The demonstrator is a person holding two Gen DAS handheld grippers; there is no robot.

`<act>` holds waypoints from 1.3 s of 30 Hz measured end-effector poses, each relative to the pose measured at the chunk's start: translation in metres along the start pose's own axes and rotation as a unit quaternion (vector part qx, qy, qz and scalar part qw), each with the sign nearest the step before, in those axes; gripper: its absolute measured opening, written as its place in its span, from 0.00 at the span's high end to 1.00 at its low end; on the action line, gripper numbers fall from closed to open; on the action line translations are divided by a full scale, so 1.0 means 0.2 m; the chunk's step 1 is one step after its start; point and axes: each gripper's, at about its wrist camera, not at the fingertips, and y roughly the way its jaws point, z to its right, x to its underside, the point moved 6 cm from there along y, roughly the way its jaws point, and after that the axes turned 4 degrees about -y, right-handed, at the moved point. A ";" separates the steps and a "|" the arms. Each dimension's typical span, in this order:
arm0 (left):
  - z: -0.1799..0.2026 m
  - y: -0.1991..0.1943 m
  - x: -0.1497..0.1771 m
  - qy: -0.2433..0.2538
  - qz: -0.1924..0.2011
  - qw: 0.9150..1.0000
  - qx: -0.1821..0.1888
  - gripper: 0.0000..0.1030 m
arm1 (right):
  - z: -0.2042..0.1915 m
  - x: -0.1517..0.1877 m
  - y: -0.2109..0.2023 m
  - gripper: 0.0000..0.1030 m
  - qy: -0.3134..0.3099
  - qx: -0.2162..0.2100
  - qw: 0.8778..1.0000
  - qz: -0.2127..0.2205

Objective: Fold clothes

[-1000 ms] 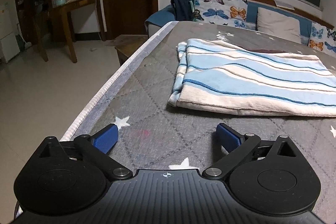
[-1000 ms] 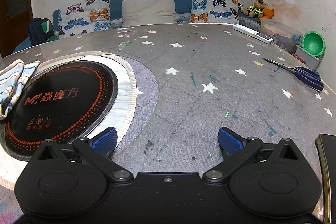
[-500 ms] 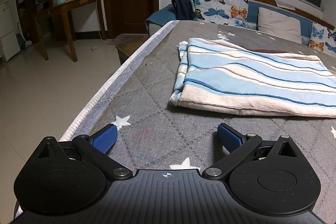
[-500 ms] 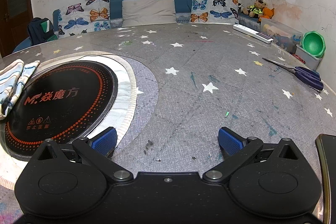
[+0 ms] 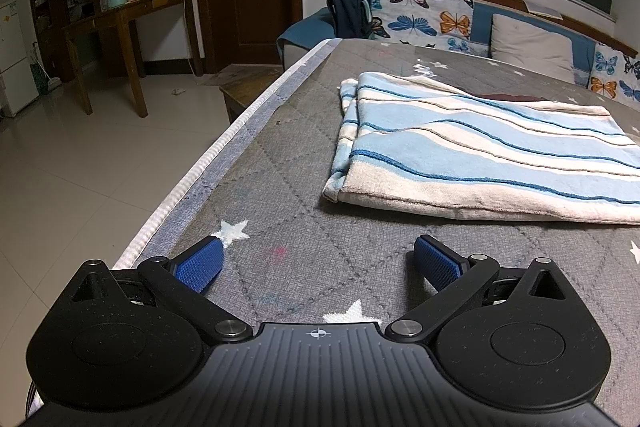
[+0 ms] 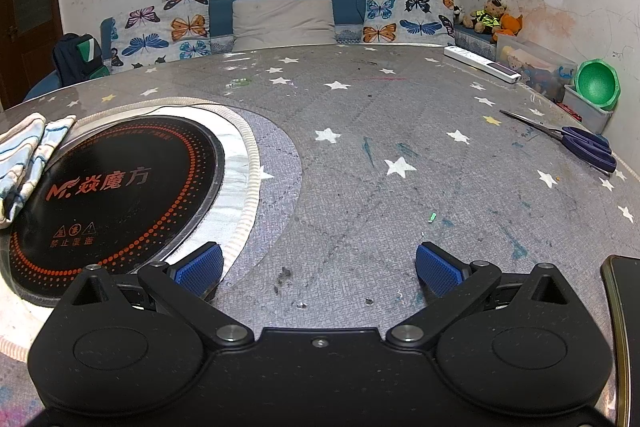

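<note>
The left gripper (image 5: pixel 318 261) is spread wide, its blue pads (image 5: pixel 200 264) far apart with nothing between them, sitting low over the grey star-printed tabletop (image 5: pixel 280 187) near its left edge; whether the pads touch the surface cannot be told. The right gripper (image 6: pixel 319 263) is spread just as wide and holds nothing, low over the same tabletop (image 6: pixel 360 167), its left pad (image 6: pixel 199 266) just beside the rim of a round black cooktop (image 6: pixel 116 187) set into the surface. The towel (image 5: pixel 480 155), striped in light blue, cream and dark blue, lies folded flat in layers on the tabletop ahead of the left gripper and apart from it, its edges roughly lined up and its corner layers showing at the near left. In the right view only its end (image 6: pixel 24 155) shows, overlapping the cooktop's left edge. Scissors (image 6: pixel 580 143) lie far to the right.
</note>
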 end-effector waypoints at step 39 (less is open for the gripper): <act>-0.04 0.01 0.00 -0.001 0.000 1.000 0.000 0.00 | 0.00 0.00 0.00 0.00 0.000 0.000 1.000 0.000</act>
